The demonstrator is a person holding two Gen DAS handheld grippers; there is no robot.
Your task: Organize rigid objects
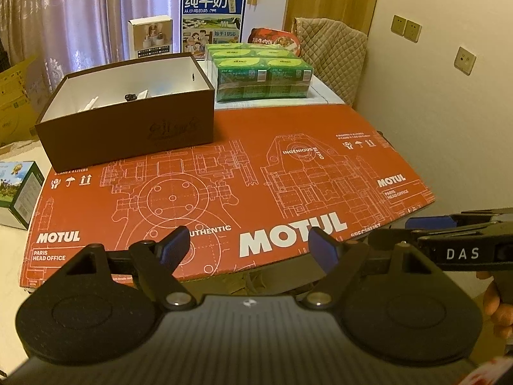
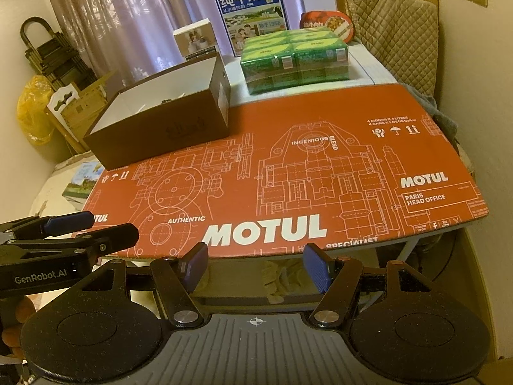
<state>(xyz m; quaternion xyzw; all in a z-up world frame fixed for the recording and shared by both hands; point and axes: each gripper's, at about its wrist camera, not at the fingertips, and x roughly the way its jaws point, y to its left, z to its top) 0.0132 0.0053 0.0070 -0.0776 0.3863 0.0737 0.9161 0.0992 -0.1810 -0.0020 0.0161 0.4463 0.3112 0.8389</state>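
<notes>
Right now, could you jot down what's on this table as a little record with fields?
surface: red MOTUL cardboard sheet, lying flat
open box: brown shoebox at the sheet's far left corner, white inside, a few small items in it
behind the sheet: green shrink-wrapped carton pack, blue milk carton box, small white product box
left gripper: open, empty, over the sheet's near edge
right gripper: open, empty, beside the left one

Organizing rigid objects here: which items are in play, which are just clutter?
In play: brown box, open, small items inside; left gripper and right gripper, both open and holding nothing.

Lying about: green packs, milk carton, red cardboard sheet.
</notes>
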